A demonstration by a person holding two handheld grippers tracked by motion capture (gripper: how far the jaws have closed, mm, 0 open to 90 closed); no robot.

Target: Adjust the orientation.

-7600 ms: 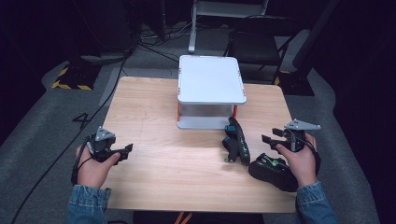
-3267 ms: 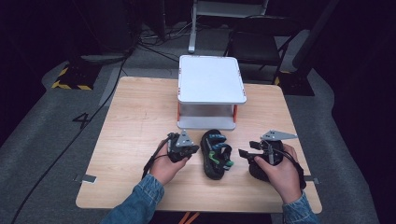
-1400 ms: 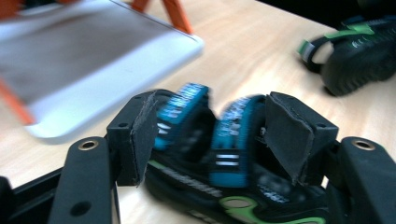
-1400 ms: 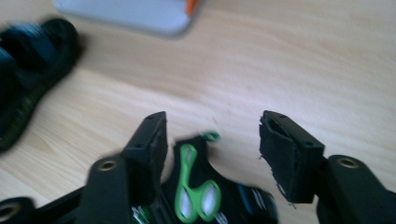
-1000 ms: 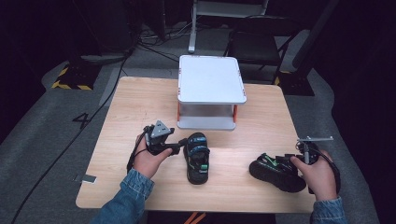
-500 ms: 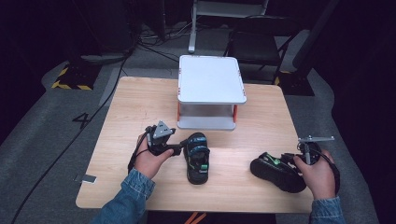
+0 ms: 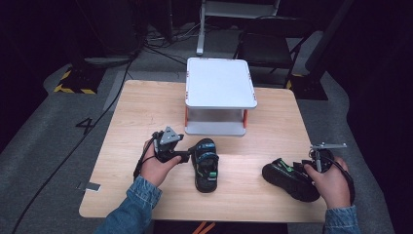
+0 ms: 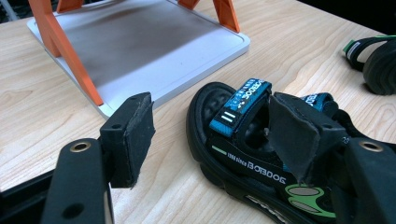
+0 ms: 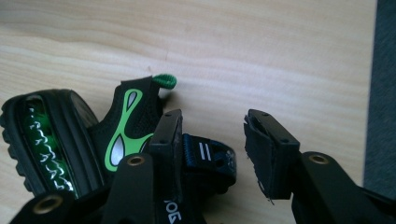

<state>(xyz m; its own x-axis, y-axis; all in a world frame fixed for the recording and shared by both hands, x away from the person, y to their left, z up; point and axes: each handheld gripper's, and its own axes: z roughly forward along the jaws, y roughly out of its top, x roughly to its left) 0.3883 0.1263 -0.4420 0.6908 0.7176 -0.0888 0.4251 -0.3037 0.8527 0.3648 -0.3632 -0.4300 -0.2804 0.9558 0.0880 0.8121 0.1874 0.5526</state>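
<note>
- The left sandal [image 7: 205, 165] lay sole-down near the middle of the surface [image 7: 146, 112], just in front of the white stand [image 7: 221, 83], its long axis running from the stand toward the person.
- The left gripper [image 7: 182, 157] sat at that sandal's left flank, pointing across its length. In the left gripper view its jaws stood apart: one over bare wood, the other over the blue strap [image 8: 240, 105]. I could not tell whether that jaw touched the strap; nothing was pinched.
- The right sandal [image 7: 287, 178] lay tipped on its side near the right front corner of the surface, well apart from the first, long axis slanting across the surface.
- The right gripper [image 7: 306, 168] was at the heel end of that sandal. Its jaws had just been opening; in the right gripper view one jaw lay against the back strap [image 9: 205, 156], the other stood over bare wood, with no grip.
- Judged from this, each hand was nearer its own sandal, and each grasp would turn on a strap crossing the jaws.
</note>
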